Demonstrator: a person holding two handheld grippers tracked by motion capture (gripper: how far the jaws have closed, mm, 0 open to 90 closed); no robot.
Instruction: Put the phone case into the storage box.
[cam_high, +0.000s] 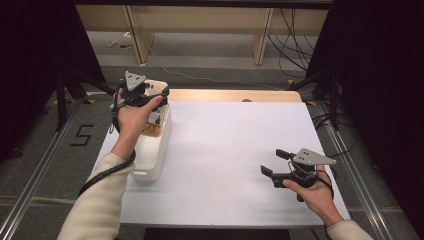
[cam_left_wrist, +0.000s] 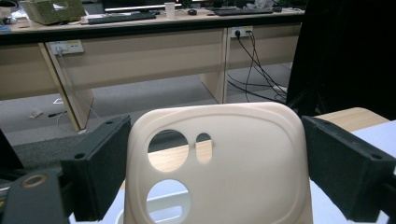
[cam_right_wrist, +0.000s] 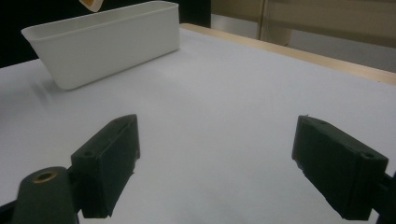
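A cream phone case (cam_left_wrist: 233, 168) with round camera cut-outs stands upright between the jaws of my left gripper (cam_left_wrist: 215, 140), and both pads press on its side edges. In the high view the left gripper (cam_high: 150, 92) holds the phone case (cam_high: 159, 86) above the far end of a long white bin (cam_high: 155, 150) at the table's left. My right gripper (cam_high: 272, 161) hovers low over the white table (cam_high: 225, 150) at the near right. The right gripper (cam_right_wrist: 217, 140) has its jaws wide apart with nothing between them.
The white bin (cam_right_wrist: 107, 42) holds some small items (cam_high: 152, 122) near its far end. A wooden strip (cam_high: 235, 95) runs along the table's far edge. Desks and cables stand on the floor beyond, and dark stands flank both sides of the table.
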